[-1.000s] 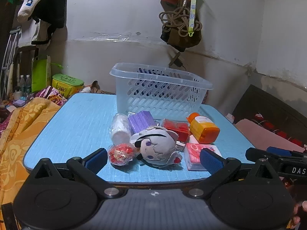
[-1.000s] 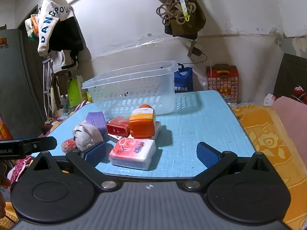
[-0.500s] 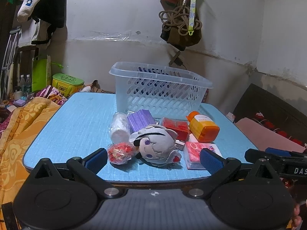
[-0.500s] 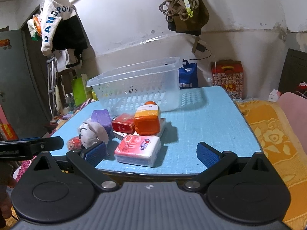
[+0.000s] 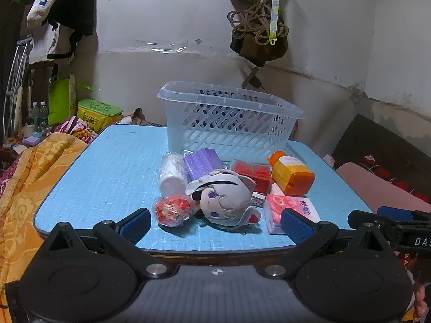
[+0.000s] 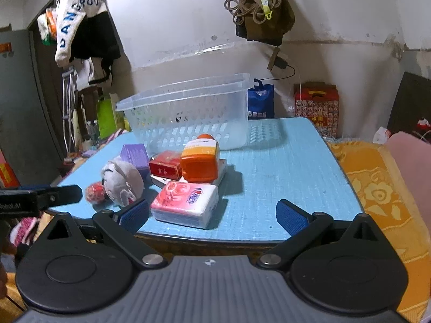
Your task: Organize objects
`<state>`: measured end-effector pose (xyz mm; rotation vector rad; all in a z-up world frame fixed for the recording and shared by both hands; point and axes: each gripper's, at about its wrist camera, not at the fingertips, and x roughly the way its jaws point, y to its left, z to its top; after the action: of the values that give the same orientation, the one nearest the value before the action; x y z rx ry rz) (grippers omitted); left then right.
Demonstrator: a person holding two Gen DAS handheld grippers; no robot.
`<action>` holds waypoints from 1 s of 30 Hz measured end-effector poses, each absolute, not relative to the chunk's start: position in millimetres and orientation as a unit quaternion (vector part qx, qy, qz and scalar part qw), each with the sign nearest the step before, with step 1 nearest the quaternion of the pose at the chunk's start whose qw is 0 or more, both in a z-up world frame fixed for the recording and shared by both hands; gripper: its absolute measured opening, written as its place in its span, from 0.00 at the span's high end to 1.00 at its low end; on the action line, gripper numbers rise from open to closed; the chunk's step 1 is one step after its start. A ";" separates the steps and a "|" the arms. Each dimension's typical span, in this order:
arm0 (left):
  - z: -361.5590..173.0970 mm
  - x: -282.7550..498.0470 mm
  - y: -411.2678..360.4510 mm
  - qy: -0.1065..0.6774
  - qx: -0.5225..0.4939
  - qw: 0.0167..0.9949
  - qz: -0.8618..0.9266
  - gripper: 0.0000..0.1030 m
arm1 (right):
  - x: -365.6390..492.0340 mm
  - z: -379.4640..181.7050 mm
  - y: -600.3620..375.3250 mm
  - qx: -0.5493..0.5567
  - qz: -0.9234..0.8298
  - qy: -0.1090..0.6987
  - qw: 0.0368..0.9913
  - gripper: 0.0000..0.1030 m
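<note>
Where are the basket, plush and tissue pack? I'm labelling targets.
basket (image 5: pixel 229 134), left wrist view, front wall.
plush (image 5: pixel 223 196), left wrist view, face.
tissue pack (image 6: pixel 186 202), right wrist view, top.

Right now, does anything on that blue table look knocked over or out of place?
Yes. The orange bottle lies tipped on its side, propped on a white box rather than standing. All the items sit heaped in front of the plastic basket, none visibly inside. Nothing looks spilled or broken.

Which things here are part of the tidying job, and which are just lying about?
Job: plastic basket, plush toy, orange bottle, tissue pack, purple box, red box.
Lying about: hanging jacket, blue bag, yellow-green box.
</note>
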<state>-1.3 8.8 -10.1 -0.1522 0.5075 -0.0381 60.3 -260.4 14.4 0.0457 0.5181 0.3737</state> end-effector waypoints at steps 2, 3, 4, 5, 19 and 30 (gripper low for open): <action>-10.5 -1.3 8.9 0.251 -0.075 0.965 -0.018 0.00 | 59.7 13.6 -260.4 0.015 0.180 0.253 0.950 0.00; -10.3 -1.5 9.1 0.250 -0.077 0.965 -0.017 0.00 | 59.4 13.4 -260.9 0.015 0.179 0.253 0.951 0.00; -10.0 -1.4 9.3 0.249 -0.079 0.965 -0.018 0.00 | 59.5 13.6 -261.2 0.016 0.179 0.253 0.951 0.00; -9.7 -1.7 9.7 0.247 -0.081 0.965 -0.019 0.00 | 59.6 13.8 -261.6 0.018 0.179 0.253 0.950 0.00; -2.1 3.5 16.3 0.261 -0.084 0.962 -0.021 0.00 | 58.9 17.8 -256.4 0.004 0.165 0.243 0.956 0.00; 5.2 52.9 18.9 0.304 -0.029 0.951 -0.046 0.09 | 132.7 31.3 -235.0 -0.019 0.149 0.267 0.952 0.00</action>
<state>52.9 18.9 5.2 -0.0596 0.6192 -0.0932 132.7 -235.0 31.3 -0.0378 0.5435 0.3032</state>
